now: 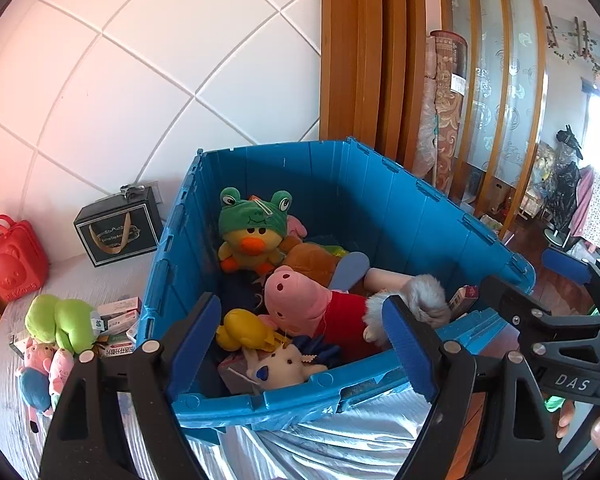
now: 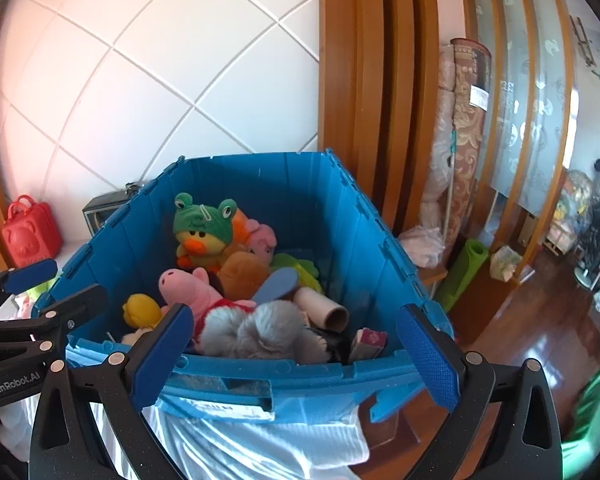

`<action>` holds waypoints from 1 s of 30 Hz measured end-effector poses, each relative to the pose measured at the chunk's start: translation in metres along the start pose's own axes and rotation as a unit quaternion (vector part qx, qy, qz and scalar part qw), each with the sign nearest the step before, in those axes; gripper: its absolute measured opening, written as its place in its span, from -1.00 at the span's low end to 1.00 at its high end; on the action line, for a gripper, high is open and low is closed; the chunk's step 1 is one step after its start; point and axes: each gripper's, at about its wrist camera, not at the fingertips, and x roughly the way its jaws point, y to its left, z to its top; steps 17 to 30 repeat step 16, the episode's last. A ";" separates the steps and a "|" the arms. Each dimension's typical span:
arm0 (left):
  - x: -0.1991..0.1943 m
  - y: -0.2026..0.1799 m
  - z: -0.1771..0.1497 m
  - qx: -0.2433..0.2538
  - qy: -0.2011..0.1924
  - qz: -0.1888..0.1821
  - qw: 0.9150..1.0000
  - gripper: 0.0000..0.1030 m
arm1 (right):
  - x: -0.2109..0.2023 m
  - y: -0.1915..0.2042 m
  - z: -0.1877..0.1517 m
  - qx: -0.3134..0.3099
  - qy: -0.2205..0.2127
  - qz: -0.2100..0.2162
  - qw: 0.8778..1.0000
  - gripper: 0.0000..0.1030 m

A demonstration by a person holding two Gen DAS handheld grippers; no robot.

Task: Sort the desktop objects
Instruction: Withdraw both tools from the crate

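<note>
A blue crate (image 1: 284, 400) (image 2: 300, 368) holds several plush toys: a yellow duck in a green frog hat (image 1: 252, 232) (image 2: 202, 232), a pink pig in a red dress (image 1: 300, 304) (image 2: 188, 284) and a grey furry toy (image 1: 420, 296) (image 2: 260, 332). A cardboard tube (image 2: 324, 308) and a small box (image 2: 370, 342) lie in it too. My left gripper (image 1: 304, 344) hangs open over the crate's near rim, holding nothing. My right gripper (image 2: 296, 360) is open and bare beside it, at the near rim.
Left of the crate, the table (image 1: 4, 400) carries a green plush (image 1: 60, 320), small pig plushes (image 1: 40, 372), medicine boxes (image 1: 118, 316), a black gift box (image 1: 120, 228) and a red pig case (image 1: 12, 264). Silvery cloth (image 1: 320, 440) hangs below the crate. Wooden slats (image 2: 380, 120) stand behind.
</note>
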 end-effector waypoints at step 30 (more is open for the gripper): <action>-0.018 0.007 0.002 -0.009 -0.035 0.027 0.999 0.61 | 0.000 0.009 0.005 -0.006 -0.007 0.009 1.000 1.00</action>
